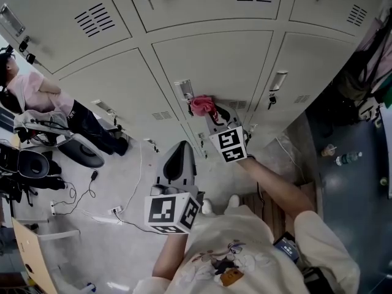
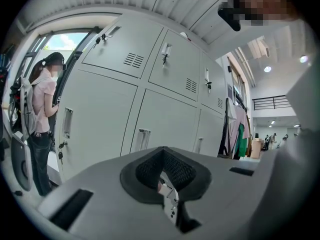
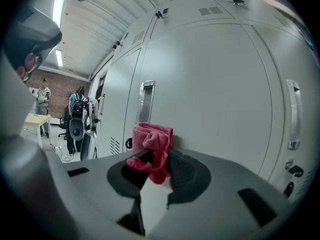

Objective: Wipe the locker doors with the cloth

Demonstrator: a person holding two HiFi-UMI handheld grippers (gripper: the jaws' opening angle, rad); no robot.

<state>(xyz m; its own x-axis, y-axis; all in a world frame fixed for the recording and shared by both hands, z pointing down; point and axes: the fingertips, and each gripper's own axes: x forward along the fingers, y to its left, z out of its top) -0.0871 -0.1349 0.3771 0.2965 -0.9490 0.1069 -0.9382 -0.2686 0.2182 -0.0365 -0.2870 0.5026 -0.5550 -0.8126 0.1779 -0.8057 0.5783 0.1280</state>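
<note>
Right hand-held gripper [image 3: 156, 165] clamped on pink cloth [image 3: 152, 139] | cloth pressed to locker door [image 3: 215, 94], 6 o'clock of handle [image 3: 145, 101] | left hand-held gripper [image 2: 165, 176] closed, apparently empty, 7 o'clock of right in head view

Head view looks steeply down at the lockers [image 1: 208, 66]; both gripper views face them, the right closest.
</note>
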